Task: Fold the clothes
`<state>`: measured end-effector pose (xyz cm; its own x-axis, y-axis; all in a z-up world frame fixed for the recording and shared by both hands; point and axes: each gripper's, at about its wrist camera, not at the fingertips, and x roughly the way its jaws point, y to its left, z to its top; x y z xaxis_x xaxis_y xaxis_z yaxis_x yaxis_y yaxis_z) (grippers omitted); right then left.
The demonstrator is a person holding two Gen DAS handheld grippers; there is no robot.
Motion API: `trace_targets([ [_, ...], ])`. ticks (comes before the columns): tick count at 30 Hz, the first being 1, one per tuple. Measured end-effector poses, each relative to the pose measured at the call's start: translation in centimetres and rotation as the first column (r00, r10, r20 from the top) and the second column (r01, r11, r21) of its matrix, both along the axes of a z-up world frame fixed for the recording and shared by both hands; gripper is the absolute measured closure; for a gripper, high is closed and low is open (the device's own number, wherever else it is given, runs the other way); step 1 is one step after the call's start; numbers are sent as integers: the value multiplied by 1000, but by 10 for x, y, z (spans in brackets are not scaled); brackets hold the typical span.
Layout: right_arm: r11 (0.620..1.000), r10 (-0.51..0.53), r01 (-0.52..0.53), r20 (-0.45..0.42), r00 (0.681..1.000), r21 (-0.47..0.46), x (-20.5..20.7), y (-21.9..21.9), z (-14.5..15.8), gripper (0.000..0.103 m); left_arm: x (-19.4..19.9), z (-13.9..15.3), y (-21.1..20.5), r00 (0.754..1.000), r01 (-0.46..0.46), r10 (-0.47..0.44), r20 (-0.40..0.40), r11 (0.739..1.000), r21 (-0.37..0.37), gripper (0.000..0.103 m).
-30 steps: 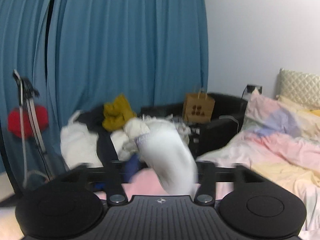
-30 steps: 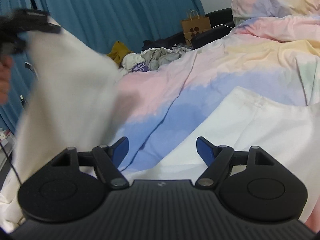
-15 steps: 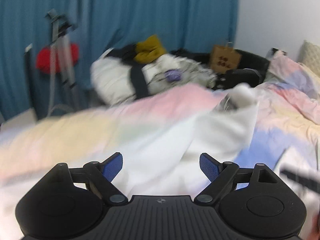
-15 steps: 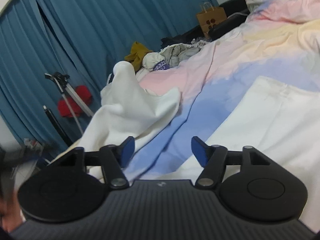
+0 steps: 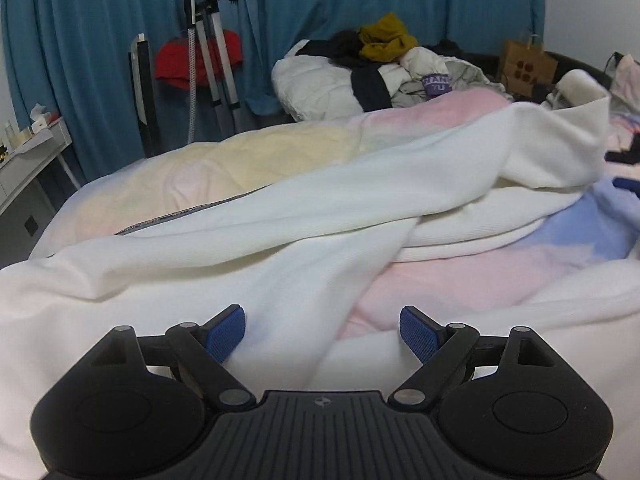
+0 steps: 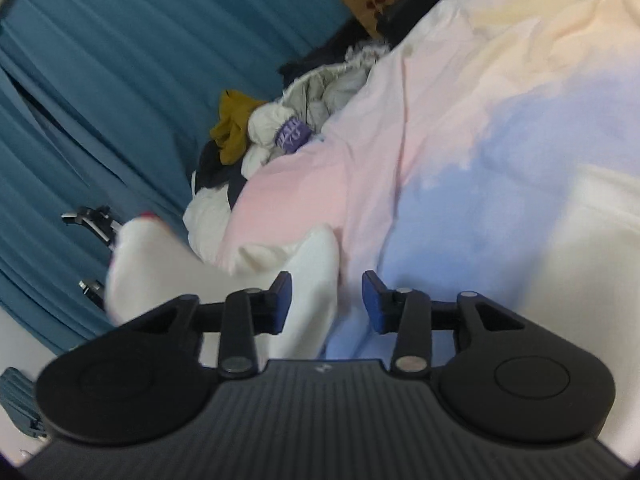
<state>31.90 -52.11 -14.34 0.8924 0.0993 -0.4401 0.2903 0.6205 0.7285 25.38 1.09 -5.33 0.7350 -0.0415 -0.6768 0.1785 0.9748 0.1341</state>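
A white garment (image 5: 304,224) lies crumpled across the pastel bedspread (image 5: 224,164), with one long sleeve thrown toward the right. My left gripper (image 5: 322,330) is open and empty, low over the near part of the garment. In the right wrist view the sleeve's end (image 6: 304,276) lies bunched at the left finger (image 6: 280,304) of my right gripper (image 6: 326,304), which is open with cloth partly between its fingers. More white cloth (image 6: 592,248) lies at the right.
A pile of loose clothes (image 5: 380,68) sits at the far edge of the bed. Blue curtains (image 5: 88,40), a garment steamer stand (image 5: 208,40) and a white side table (image 5: 28,152) are at the left. A brown paper bag (image 5: 526,66) stands at the back right.
My left gripper let go of the white sleeve, which dropped onto the bed, and came down low over the garment. My right gripper tilted and moved up to the sleeve's end.
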Motion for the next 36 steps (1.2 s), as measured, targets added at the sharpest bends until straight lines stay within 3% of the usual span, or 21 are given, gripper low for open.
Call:
trace_targets([
  [3,999,47,-48,-58,997,-19,36,3,-3,61,12,-11,9,999,-31,31,-13,999,-23,21],
  [5,994,78,-82,-64,995,-66,49,12,2,61,19,-17,11,999,-41,41,-6,999,-11,30],
  [6,990,89,-96,-69,994,-105,53,18,7,63,21,-18,10,999,-41,41,-5,999,-10,38],
  [8,976,103,-118,-88,991,-183,61,30,18,96,24,-20,15,999,-51,51,-6,998,-42,56],
  [10,958,103,-125,-96,990,-257,65,41,37,97,25,-17,21,998,-63,63,0,995,-78,86],
  [12,940,85,-96,-46,995,-326,62,47,67,97,25,-7,25,997,-67,70,20,991,-118,89],
  [16,937,-6,43,107,994,-348,43,40,142,97,13,24,42,997,-35,50,63,972,-231,90],
  [19,907,-93,154,168,981,-393,20,29,170,97,-3,43,51,997,32,-10,77,956,-293,88],
  [22,898,-187,194,58,981,-395,4,12,136,97,-17,47,40,995,97,-85,56,962,-255,86],
  [24,899,-233,204,-29,972,-387,-7,1,105,97,-21,35,30,993,115,-118,-2,969,-217,85],
  [27,920,-257,192,-158,953,-342,-25,-15,51,97,-24,7,18,989,107,-122,-79,980,-170,84],
  [30,942,-278,217,-228,933,-257,-39,-28,18,97,-26,-3,14,990,98,-111,-86,985,-144,84],
  [32,949,-281,242,-191,941,-204,-44,-29,25,97,-28,3,16,991,98,-111,-76,982,-163,84],
  [36,941,-236,250,87,968,-226,-46,-21,85,97,-33,15,23,990,107,-125,-63,966,-234,81],
])
